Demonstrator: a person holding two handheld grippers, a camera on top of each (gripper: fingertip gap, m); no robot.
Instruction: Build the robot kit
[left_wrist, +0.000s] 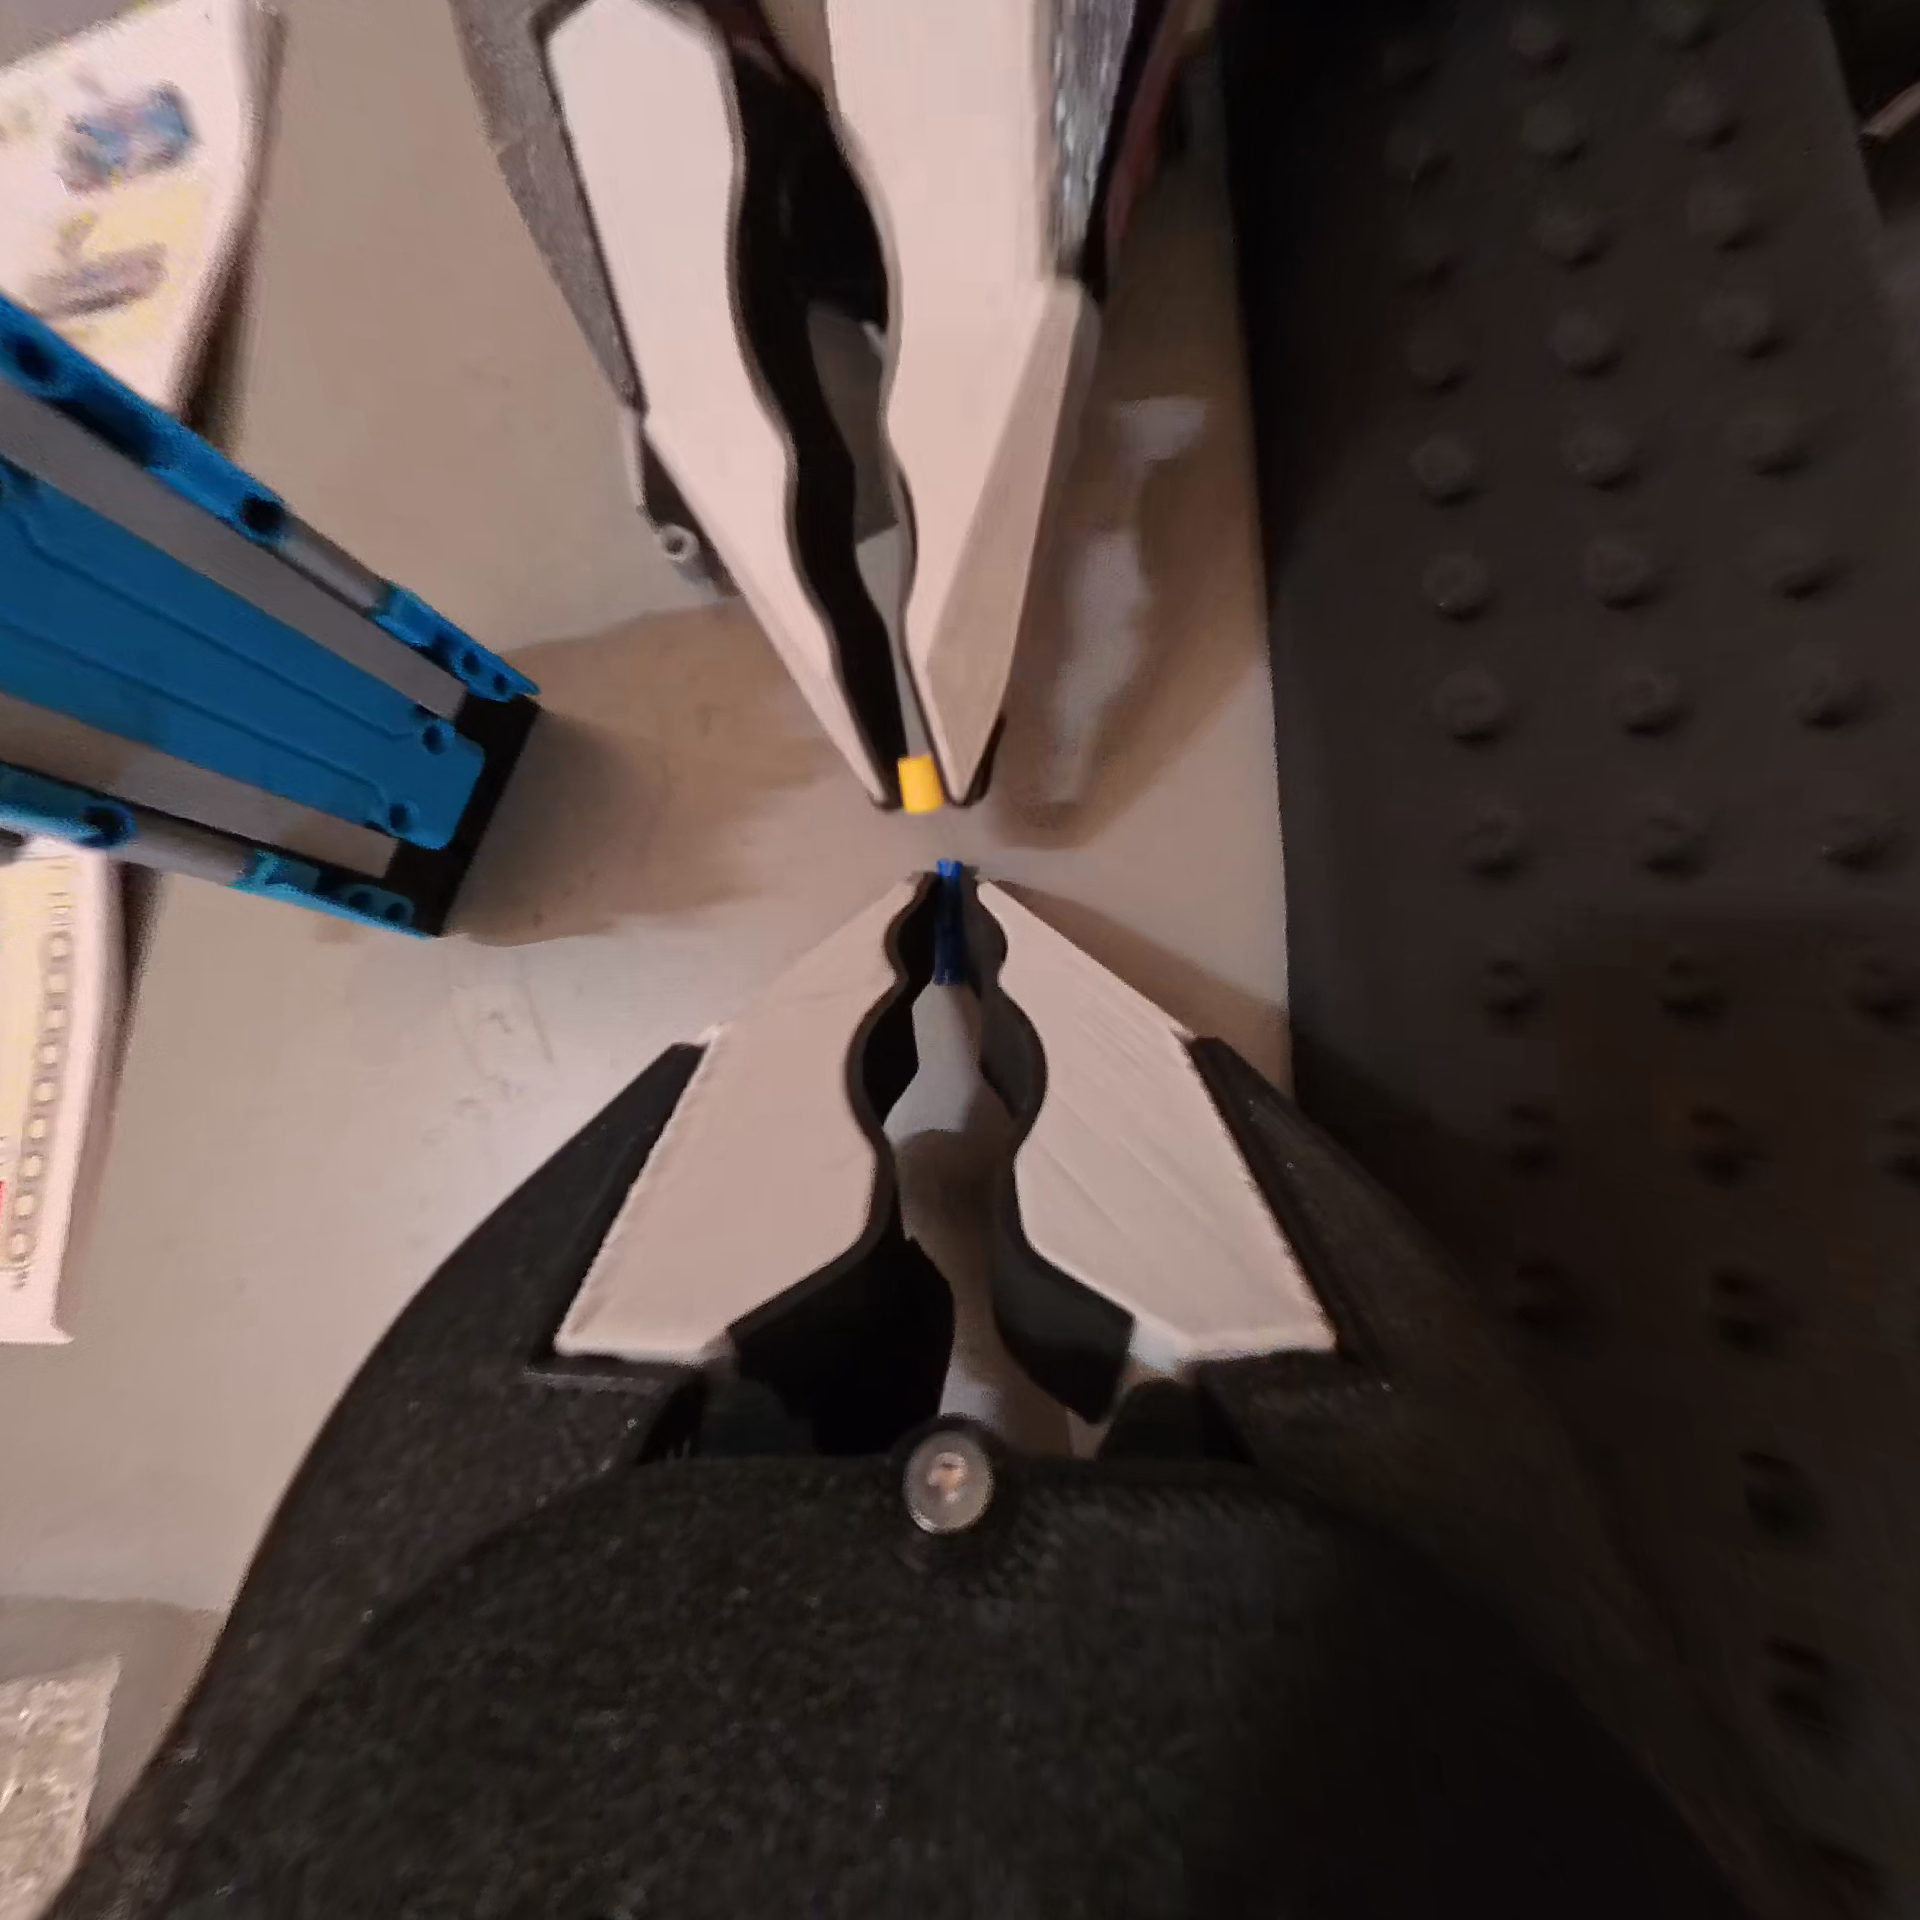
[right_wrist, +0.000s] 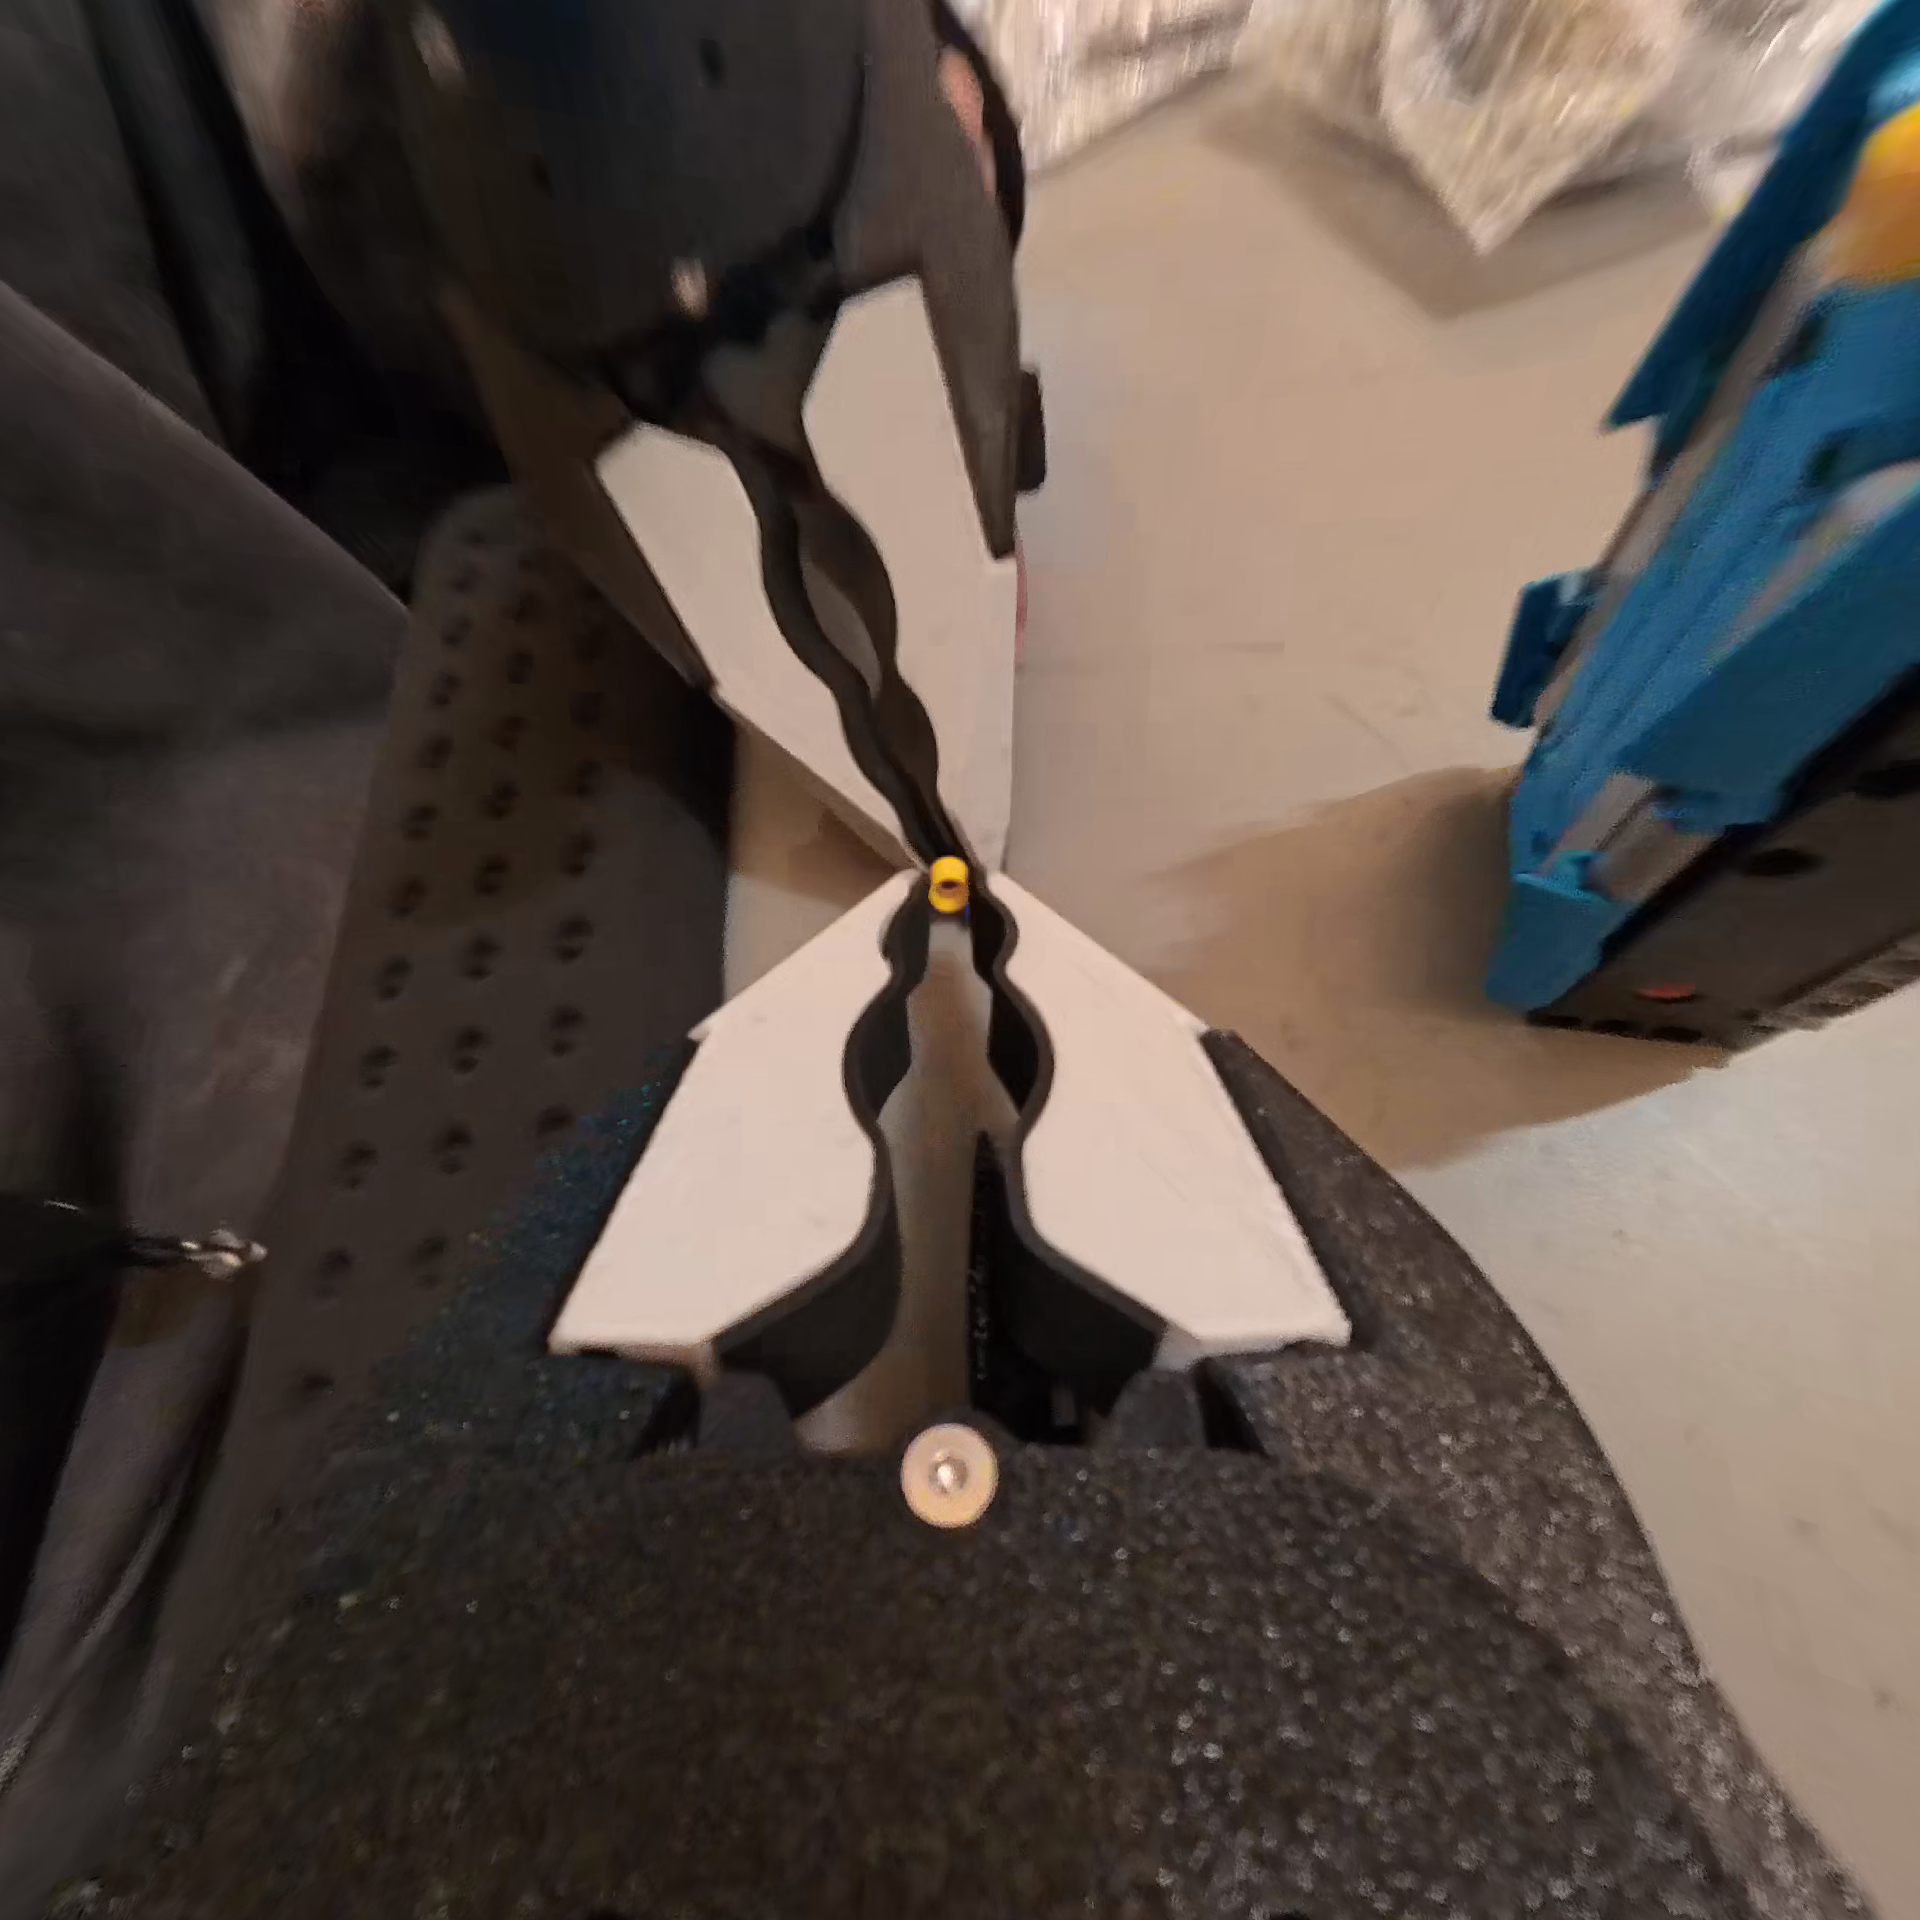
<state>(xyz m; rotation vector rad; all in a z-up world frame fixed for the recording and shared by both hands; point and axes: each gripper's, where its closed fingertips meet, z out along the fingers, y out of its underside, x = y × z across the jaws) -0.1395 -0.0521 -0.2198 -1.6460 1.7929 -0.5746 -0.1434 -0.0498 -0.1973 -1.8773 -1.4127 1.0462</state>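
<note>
- In the left wrist view, the left gripper (left_wrist: 948, 883) reached up from the bottom of the frame, its fingers pinching a small blue pin (left_wrist: 947, 925) at their tips.
- The right gripper (left_wrist: 920, 795) came down from the top of that frame, tip to tip with the left one, clamped on a small yellow bush (left_wrist: 918, 784); the yellow piece and the blue pin sat just apart, with a sliver of tabletop between them.
- In the right wrist view, the right gripper (right_wrist: 948, 883) gripped the yellow bush (right_wrist: 948, 881) at frame centre, its hollow end facing the camera, and the left gripper (right_wrist: 951, 852) met it from above.
- A blue-and-grey brick-built model (left_wrist: 239, 717) lay at the left of the left wrist view, resting on the beige table (left_wrist: 436, 1143); the same model (right_wrist: 1714, 644) filled the right edge of the right wrist view.
- A dark studded baseplate (left_wrist: 1621, 727) covered the right side of the left wrist view.
- A white printed box (left_wrist: 114, 208) stood at the upper left, blurred.
</note>
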